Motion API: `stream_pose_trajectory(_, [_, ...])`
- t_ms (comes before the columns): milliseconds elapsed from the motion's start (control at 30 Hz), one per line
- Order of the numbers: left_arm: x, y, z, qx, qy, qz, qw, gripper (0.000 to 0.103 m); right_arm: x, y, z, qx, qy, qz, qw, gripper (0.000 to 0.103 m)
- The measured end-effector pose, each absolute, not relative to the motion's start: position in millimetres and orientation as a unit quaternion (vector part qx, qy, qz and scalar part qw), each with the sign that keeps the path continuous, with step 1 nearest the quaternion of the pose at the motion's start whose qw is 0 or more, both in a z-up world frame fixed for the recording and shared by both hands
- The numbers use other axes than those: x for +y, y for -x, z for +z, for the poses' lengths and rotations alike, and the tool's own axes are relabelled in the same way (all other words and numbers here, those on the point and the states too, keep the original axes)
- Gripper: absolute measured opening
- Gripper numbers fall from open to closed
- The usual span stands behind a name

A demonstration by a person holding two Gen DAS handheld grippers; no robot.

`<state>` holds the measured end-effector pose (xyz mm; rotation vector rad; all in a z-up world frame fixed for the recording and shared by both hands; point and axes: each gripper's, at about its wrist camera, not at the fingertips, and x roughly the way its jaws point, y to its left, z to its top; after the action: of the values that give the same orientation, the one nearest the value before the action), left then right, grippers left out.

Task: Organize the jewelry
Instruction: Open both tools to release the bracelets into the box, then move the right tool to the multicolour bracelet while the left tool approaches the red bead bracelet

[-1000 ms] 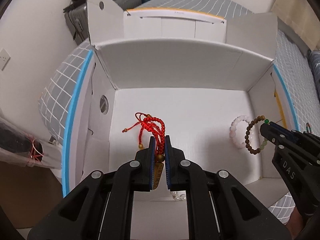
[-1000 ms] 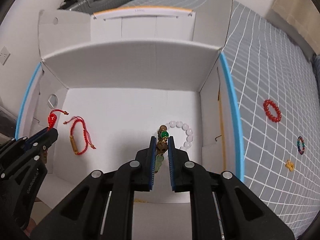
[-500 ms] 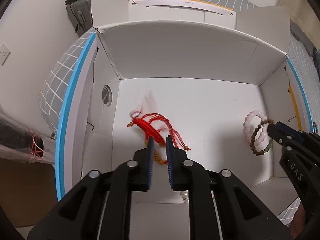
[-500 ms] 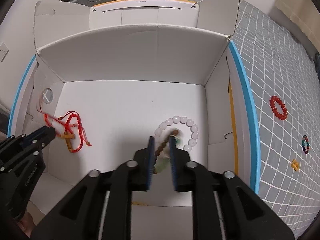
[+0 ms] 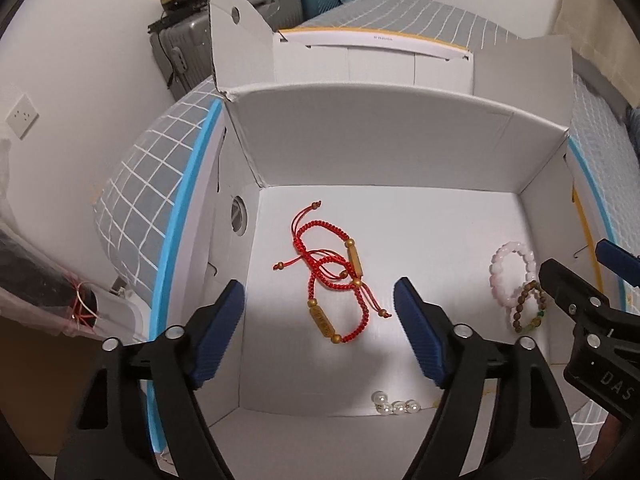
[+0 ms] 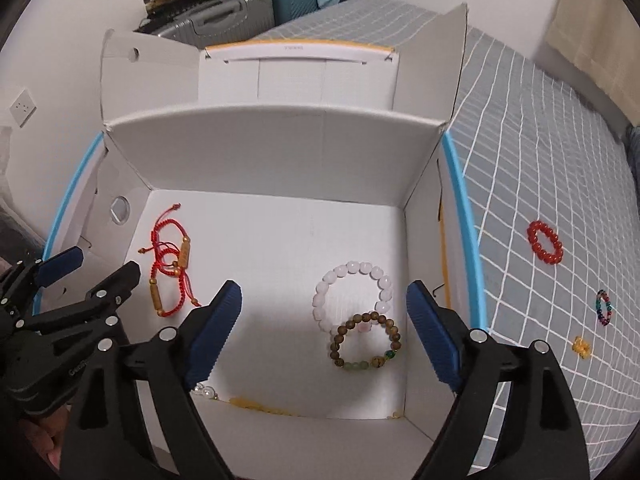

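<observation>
An open white cardboard box (image 5: 384, 140) (image 6: 280, 140) sits on a grey checked bed. On its floor lie red cord bracelets with gold beads (image 5: 332, 280) (image 6: 172, 268) at the left, and a pale pink bead bracelet (image 6: 352, 292) (image 5: 508, 276) with a brown wooden bead bracelet (image 6: 366, 346) (image 5: 528, 308) overlapping it at the right. My left gripper (image 5: 320, 332) is open and empty above the red bracelets. My right gripper (image 6: 324, 332) is open and empty above the bead bracelets.
White pearls (image 5: 394, 407) and a yellow chain (image 6: 260, 406) lie along the box's near wall. On the bedspread right of the box lie a red bead bracelet (image 6: 545, 242), a multicoloured bracelet (image 6: 604, 307) and a small yellow piece (image 6: 582, 346). Suitcases (image 6: 224, 12) stand behind.
Both grippers opened and rose. The left let go of the red cord bracelet, the right let go of the brown bead bracelet; both now lie on the box floor.
</observation>
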<state>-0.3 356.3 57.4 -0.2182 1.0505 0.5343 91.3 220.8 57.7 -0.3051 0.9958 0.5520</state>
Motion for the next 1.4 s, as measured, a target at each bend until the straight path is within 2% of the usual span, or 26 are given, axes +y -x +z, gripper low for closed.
stream_pose_trajectory(333, [341, 11, 85, 0.457, 0.092, 0.255, 0.847, 0.097, 195, -83, 81, 0.450, 0.139, 0.249, 0.846, 0.086])
stream_pose_trajectory(800, [254, -12, 100, 0.431, 0.075, 0.198, 0.877, 0.097, 88, -97, 98, 0.426, 0.092, 0.186, 0.881, 0.095])
stream_pose_trajectory(1400, [106, -120, 96, 0.430, 0.038, 0.090, 0.898, 0.097, -87, -170, 85, 0.440, 0.048, 0.074, 0.894, 0.095])
